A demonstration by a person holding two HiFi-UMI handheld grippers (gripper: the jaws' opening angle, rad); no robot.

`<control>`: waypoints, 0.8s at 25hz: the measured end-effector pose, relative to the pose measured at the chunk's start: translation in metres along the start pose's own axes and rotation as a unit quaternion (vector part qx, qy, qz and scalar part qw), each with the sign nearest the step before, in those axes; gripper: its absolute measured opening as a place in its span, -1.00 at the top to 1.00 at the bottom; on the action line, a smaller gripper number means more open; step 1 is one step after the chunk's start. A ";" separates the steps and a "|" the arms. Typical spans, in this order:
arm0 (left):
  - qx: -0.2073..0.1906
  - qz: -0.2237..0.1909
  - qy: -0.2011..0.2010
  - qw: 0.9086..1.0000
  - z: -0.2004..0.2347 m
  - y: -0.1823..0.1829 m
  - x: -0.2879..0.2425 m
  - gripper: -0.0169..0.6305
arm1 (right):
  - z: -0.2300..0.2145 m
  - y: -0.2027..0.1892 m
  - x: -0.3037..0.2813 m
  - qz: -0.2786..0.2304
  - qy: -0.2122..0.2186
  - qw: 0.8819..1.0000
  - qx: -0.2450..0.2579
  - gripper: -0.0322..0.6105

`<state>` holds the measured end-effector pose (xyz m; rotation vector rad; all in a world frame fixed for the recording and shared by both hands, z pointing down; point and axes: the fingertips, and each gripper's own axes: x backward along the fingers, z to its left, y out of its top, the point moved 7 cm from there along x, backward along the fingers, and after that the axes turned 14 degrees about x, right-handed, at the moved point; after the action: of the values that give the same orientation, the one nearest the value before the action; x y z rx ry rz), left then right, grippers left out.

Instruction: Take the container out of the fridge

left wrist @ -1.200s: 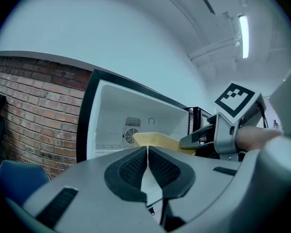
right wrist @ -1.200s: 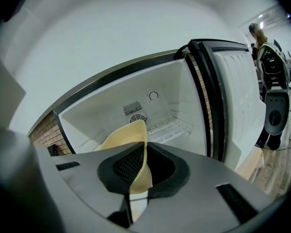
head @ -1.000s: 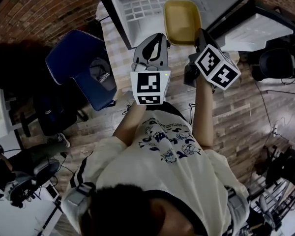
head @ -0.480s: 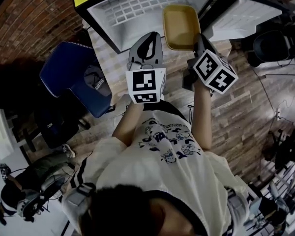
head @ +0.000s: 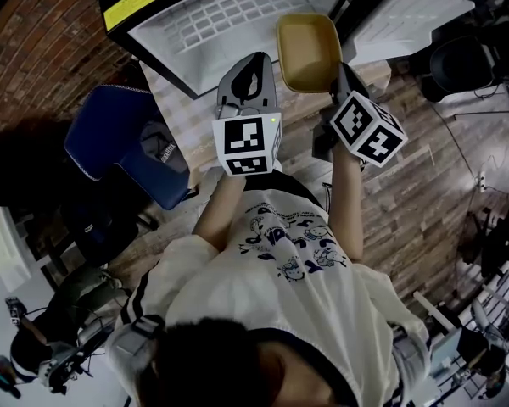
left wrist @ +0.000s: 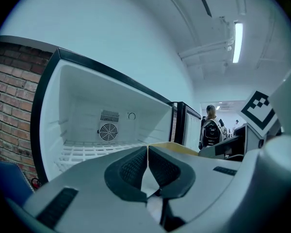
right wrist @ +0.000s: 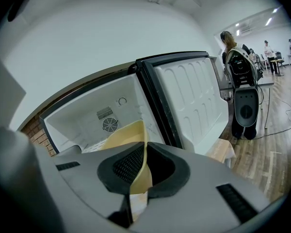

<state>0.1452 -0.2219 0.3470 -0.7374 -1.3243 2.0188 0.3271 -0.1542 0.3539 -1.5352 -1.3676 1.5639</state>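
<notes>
A yellow container (head: 307, 51) hangs in the air in front of the open fridge (head: 229, 19). My right gripper (head: 338, 73) is shut on its rim; in the right gripper view the yellow wall (right wrist: 131, 152) is pinched between the two dark pads. My left gripper (head: 253, 81) is beside it on the left, shut, with nothing between its pads (left wrist: 134, 170). The left gripper view shows the edge of the container (left wrist: 177, 148) just past the jaws, and the empty white fridge interior (left wrist: 104, 123) with a wire shelf and a fan.
The fridge door (head: 407, 19) stands swung open at the right. A blue chair (head: 127, 147) stands to the left over the wood floor. A brick wall (head: 34, 32) lies left of the fridge. A person with a backpack (right wrist: 238, 64) stands far off to the right.
The fridge has slid up and left in the head view, and the container held by my right gripper has come farther out from it. Both grippers keep their state.
</notes>
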 end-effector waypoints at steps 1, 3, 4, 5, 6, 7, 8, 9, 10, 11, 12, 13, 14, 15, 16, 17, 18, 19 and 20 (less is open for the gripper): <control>-0.001 0.001 -0.001 1.000 -0.001 0.000 -0.001 0.88 | -0.001 -0.001 0.000 0.001 0.000 1.000 0.000 0.77; -0.002 0.003 -0.004 1.000 -0.001 0.000 -0.002 0.88 | -0.001 -0.005 -0.001 0.004 0.005 1.000 -0.002 0.77; -0.002 0.004 -0.005 1.000 -0.002 0.000 -0.002 0.88 | -0.001 -0.008 -0.002 0.007 0.011 1.000 -0.004 0.77; -0.002 0.004 -0.006 1.000 -0.002 0.000 -0.002 0.88 | -0.001 -0.010 -0.003 0.008 0.016 1.000 -0.007 0.77; -0.002 0.005 -0.007 1.000 -0.003 0.000 -0.003 0.88 | 0.000 -0.011 -0.004 0.009 0.018 1.000 -0.008 0.77; -0.002 0.005 -0.008 1.000 -0.003 0.000 -0.003 0.88 | -0.001 -0.011 -0.003 0.009 0.017 1.000 -0.007 0.77; -0.002 0.004 -0.008 1.000 -0.003 0.000 -0.004 0.88 | -0.001 -0.009 -0.003 0.009 0.013 1.000 -0.005 0.77; -0.003 0.004 -0.008 1.000 -0.004 0.000 -0.004 0.88 | -0.001 -0.007 -0.002 0.008 0.008 1.000 -0.002 0.77; -0.003 0.005 -0.008 1.000 -0.004 0.000 -0.005 0.88 | -0.002 -0.006 -0.001 0.007 0.004 1.000 -0.001 0.77; -0.003 0.005 -0.008 1.000 -0.004 0.000 -0.005 0.88 | -0.002 -0.006 -0.001 0.008 0.004 1.000 -0.001 0.77; -0.004 0.005 -0.008 1.000 -0.004 0.000 -0.005 0.88 | -0.003 -0.006 -0.001 0.008 0.003 1.000 -0.001 0.77; -0.004 0.006 -0.008 1.000 -0.005 0.000 -0.006 0.88 | -0.003 -0.005 -0.001 0.008 0.002 1.000 -0.001 0.77; -0.004 0.006 -0.007 1.000 -0.004 0.000 -0.006 0.88 | -0.003 -0.004 -0.001 0.008 0.001 1.000 -0.001 0.77; -0.005 0.007 -0.007 1.000 -0.004 0.000 -0.006 0.88 | -0.003 -0.005 -0.001 0.008 0.003 1.000 -0.002 0.77; -0.005 0.007 -0.007 1.000 -0.004 0.000 -0.006 0.88 | -0.003 -0.007 -0.002 0.009 0.007 1.000 -0.005 0.77; -0.005 0.007 -0.007 1.000 -0.004 0.000 -0.006 0.88 | -0.003 -0.009 -0.004 0.011 0.013 1.000 -0.008 0.77; -0.005 0.007 -0.007 1.000 -0.004 0.000 -0.006 0.88 | -0.002 -0.011 -0.004 0.012 0.017 1.000 -0.010 0.77; -0.005 0.006 -0.007 1.000 -0.004 0.000 -0.006 0.88 | -0.002 -0.011 -0.004 0.012 0.017 1.000 -0.010 0.77; -0.004 0.006 -0.006 1.000 -0.003 0.000 -0.006 0.88 | -0.001 -0.010 -0.004 0.011 0.017 1.000 -0.009 0.77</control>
<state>0.1516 -0.2243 0.3464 -0.7392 -1.3387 2.0318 0.3264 -0.1544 0.3647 -1.5856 -1.3539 1.5368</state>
